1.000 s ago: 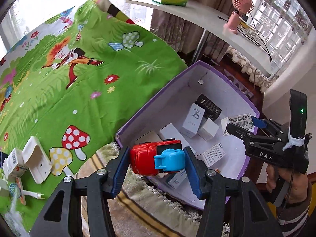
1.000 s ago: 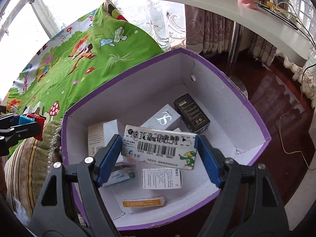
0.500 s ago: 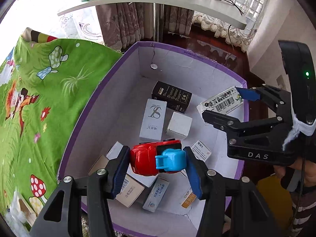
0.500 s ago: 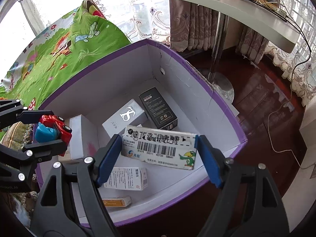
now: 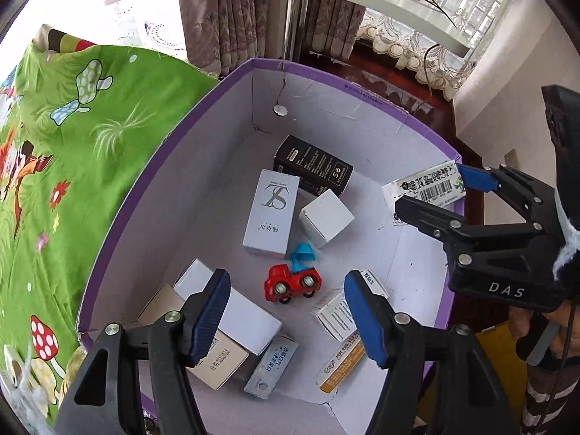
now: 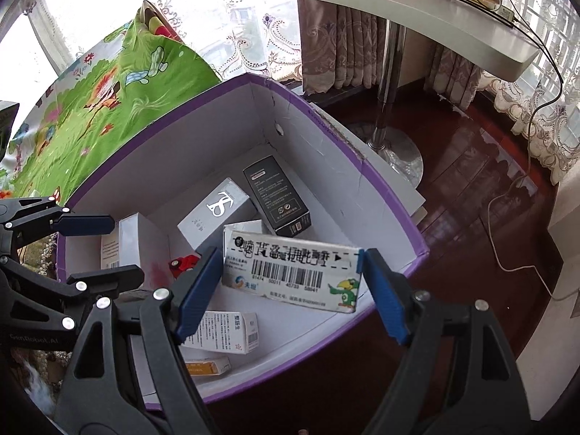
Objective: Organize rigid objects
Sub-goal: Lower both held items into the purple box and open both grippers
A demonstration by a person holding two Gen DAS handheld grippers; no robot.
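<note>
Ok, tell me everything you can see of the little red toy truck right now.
The toy truck is small, glossy plastic, with a red body, black wheels with silver hubs, and a blue piece at its back. It lies tipped on its side on the white floor of the purple box, wheels facing the camera, beside a white carton. The left gripper, whose jaws have just been opening, hangs above without touching it.

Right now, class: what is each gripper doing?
Left gripper: open, jaws just opened; the toy truck lies loose in the box.
Right gripper: shut on the barcode carton.
</note>
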